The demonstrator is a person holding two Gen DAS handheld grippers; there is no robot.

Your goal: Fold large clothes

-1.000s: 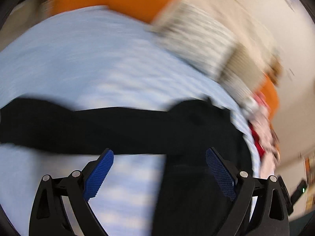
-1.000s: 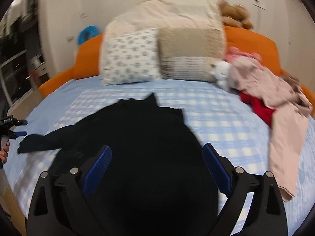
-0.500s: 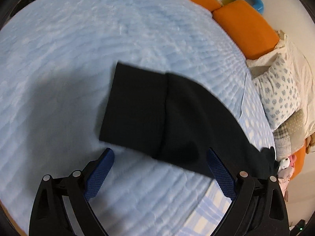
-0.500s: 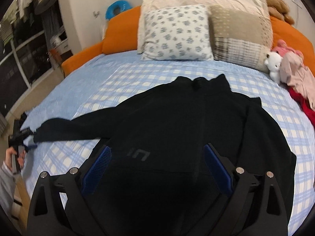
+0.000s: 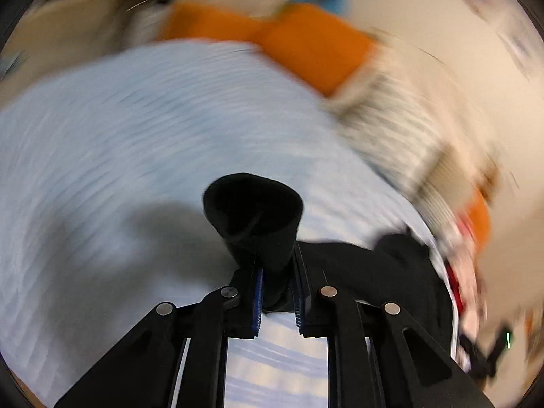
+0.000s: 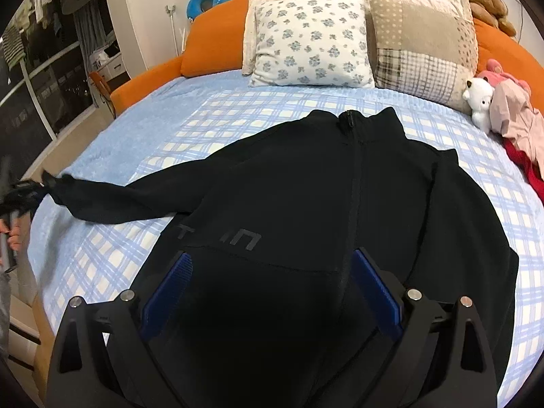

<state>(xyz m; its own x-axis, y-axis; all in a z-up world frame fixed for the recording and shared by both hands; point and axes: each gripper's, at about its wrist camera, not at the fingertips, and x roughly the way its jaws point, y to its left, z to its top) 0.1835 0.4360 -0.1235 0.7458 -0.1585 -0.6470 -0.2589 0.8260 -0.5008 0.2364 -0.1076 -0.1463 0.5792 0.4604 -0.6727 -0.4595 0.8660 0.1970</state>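
**Black zip jacket spread on the bed, one cuff pinched**

A black fleece jacket [image 6: 306, 204] with a stand collar and centre zip lies face-up on the bed [image 6: 238, 108], whose cover is soft, pale blue and checked. The left gripper [image 5: 277, 292] is closing, its ribbed blue fingers [image 5: 258, 292] pinching the sleeve cuff [image 5: 253, 214], which flares into a round open tube. The right gripper [image 6: 272, 292] hovers over the jacket's hem, fingers spread, nothing between them. A floral pillow [image 6: 311, 40] and a patchwork cushion [image 6: 421, 51] lean against the orange headboard [image 6: 217, 44].
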